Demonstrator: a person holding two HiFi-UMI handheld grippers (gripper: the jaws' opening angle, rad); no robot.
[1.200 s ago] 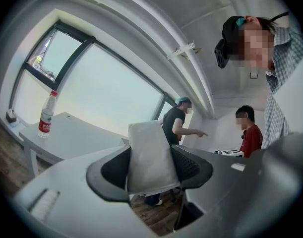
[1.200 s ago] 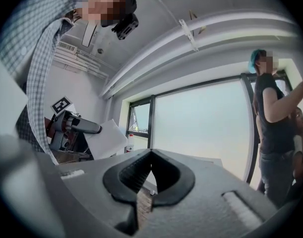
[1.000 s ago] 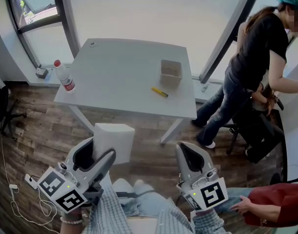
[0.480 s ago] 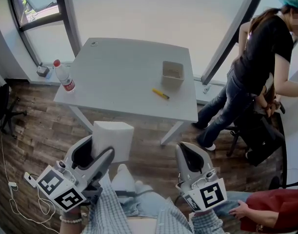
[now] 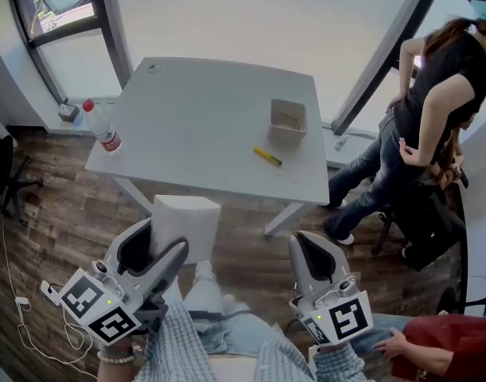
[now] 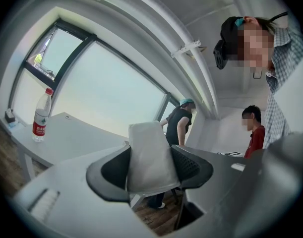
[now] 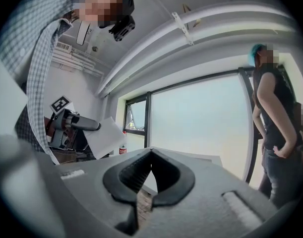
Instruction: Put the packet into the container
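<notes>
A white packet [image 5: 184, 225] stands upright between the jaws of my left gripper [image 5: 159, 251], which is shut on it low at the left, over the wooden floor in front of the table. In the left gripper view the packet [image 6: 149, 155] fills the gap between the two black pads of the left gripper [image 6: 151, 165]. The container [image 5: 288, 120], a small beige open box, sits on the grey table [image 5: 195, 126] toward its right side, well ahead of both grippers. My right gripper [image 5: 310, 253] is shut with nothing in it; its jaw tips meet in the right gripper view [image 7: 151, 152].
A yellow marker [image 5: 267, 157] lies just in front of the container. A water bottle [image 5: 102, 128] with a red cap stands at the table's left edge. A person in black [image 5: 433, 110] stands right of the table; a red sleeve [image 5: 449, 341] shows at the lower right.
The view has shifted a little, so the table sits slightly lower and further right. The person in black has turned and put a hand on the hip. Both grippers hold as before.
</notes>
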